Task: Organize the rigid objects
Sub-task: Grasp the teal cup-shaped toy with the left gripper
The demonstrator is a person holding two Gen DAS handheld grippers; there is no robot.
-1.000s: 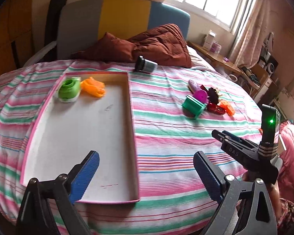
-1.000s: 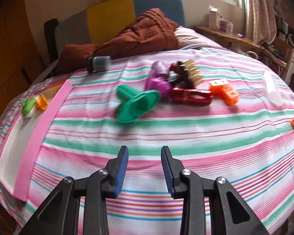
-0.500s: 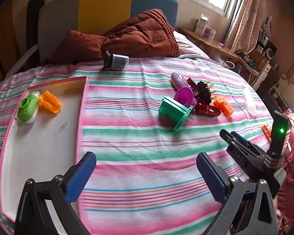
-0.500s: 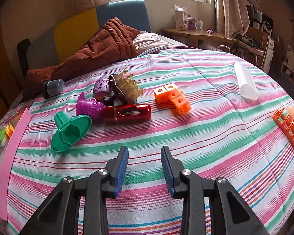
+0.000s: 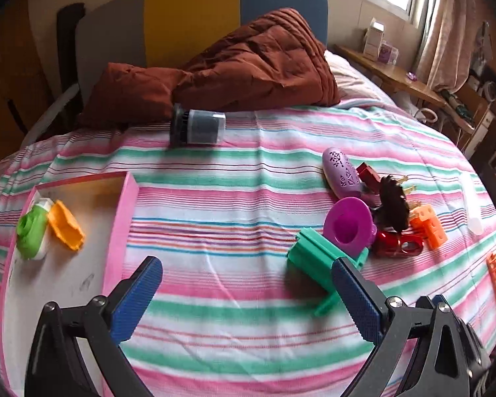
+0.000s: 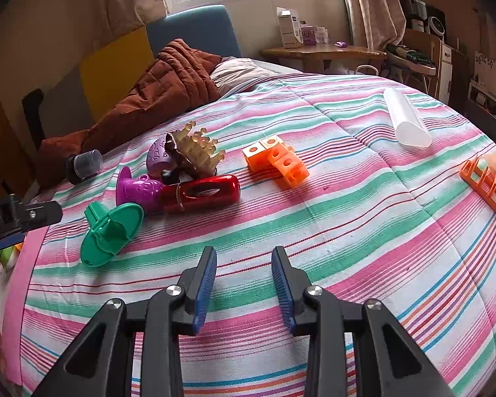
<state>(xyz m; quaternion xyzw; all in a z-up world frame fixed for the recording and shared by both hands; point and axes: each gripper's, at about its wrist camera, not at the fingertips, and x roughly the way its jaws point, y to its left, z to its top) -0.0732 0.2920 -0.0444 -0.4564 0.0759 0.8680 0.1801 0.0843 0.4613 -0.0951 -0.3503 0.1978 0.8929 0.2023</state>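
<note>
Toys lay on a bed with a striped cover (image 5: 234,231). The left gripper (image 5: 248,297) hung over the cover with its fingers (image 5: 139,294) spread wide; they had just opened a bit more, and nothing was between them. Its right finger showed in front of a green toy (image 5: 314,254), but I could not tell if they touched. The right gripper (image 6: 244,284) hung over a bare part of the cover with its fingers (image 6: 205,284) partly spread and nothing between them. A pink tray (image 5: 122,218) sat on the left side of the bed, and in its far corner lay a green roll (image 5: 31,231) just beside an orange piece (image 5: 64,225). The other toys were in a heap on the cover, well apart from the tray: the green toy, a purple cup (image 6: 139,190) touching a shiny red thing (image 6: 201,193), a purple egg shape (image 5: 342,173) and a brown brush (image 6: 195,150). Orange blocks (image 6: 277,160) lay just to the right of the heap. A dark jar (image 5: 198,127) lay on its side near a brown blanket (image 5: 248,69). A clear tube (image 6: 405,119) lay farther right, and an orange rack (image 6: 489,182) sat at the right edge.
</note>
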